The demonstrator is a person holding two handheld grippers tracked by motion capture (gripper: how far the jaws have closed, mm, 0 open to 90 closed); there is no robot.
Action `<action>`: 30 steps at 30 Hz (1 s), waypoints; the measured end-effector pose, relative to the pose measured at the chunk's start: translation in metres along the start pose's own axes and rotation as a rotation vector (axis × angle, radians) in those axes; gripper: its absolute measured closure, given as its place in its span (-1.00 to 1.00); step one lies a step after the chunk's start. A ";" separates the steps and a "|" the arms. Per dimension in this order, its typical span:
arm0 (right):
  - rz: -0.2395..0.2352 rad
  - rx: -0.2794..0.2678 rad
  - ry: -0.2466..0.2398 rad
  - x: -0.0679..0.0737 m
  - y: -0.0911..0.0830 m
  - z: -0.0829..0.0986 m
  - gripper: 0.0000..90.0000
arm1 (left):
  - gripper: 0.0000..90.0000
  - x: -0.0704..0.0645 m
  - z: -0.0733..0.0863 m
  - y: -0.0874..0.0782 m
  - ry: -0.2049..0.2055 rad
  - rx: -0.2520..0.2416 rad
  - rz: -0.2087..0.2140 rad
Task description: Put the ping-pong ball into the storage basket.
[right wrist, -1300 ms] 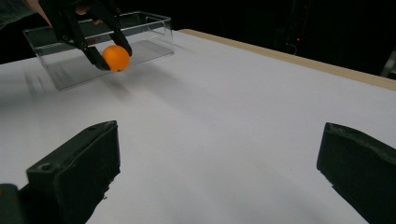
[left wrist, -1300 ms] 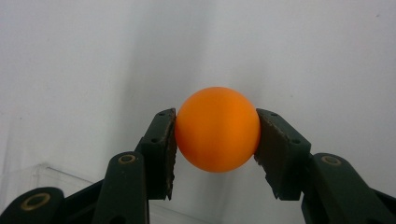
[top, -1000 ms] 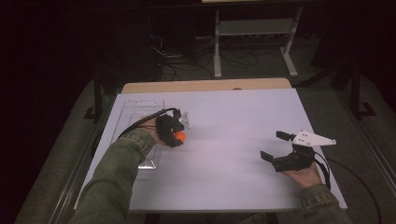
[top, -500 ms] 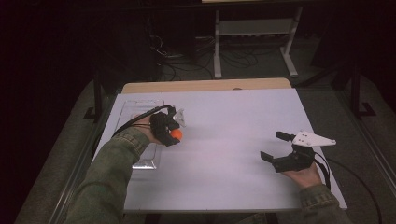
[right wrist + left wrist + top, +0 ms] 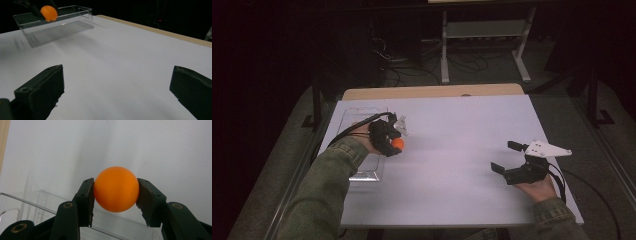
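An orange ball is clamped between the two black jaws of my left gripper, which hovers above the right wall of a clear plastic box at the table's left. The same ball appears far off in the right gripper view, above the clear box. My right gripper stands open low over the white table at the right, jaws wide apart with nothing between them.
The white sheet covers most of the table; a wooden strip shows along its far edge. Beyond the table stand a metal rack and loose cables on a dark floor.
My left gripper has carried the orange ball a little farther away and to the right, near the box's right wall. The right gripper has stayed where it was.
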State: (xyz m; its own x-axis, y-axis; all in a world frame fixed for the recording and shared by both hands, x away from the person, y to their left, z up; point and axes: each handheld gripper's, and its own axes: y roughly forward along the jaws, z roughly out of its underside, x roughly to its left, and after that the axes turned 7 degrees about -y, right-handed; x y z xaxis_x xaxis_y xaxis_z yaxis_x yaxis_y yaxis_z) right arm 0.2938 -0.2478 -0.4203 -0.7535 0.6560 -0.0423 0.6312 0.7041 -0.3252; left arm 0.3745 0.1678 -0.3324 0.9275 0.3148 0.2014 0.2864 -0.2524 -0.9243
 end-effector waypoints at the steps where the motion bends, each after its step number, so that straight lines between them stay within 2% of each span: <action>1: 0.000 0.000 0.000 0.000 0.000 0.000 -1.00 | 0.12 0.000 0.001 -0.001 0.000 0.000 -0.002; 30: 0.000 0.009 -0.005 0.001 0.000 0.000 -1.00 | 0.12 -0.003 0.018 -0.035 -0.019 -0.021 -0.027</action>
State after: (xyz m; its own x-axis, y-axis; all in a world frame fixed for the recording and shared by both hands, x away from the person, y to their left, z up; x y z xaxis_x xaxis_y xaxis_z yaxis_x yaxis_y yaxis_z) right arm 0.2928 -0.2472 -0.4206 -0.7544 0.6547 -0.0468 0.6296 0.7016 -0.3338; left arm 0.3574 0.1926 -0.3060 0.9145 0.3395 0.2201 0.3167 -0.2622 -0.9116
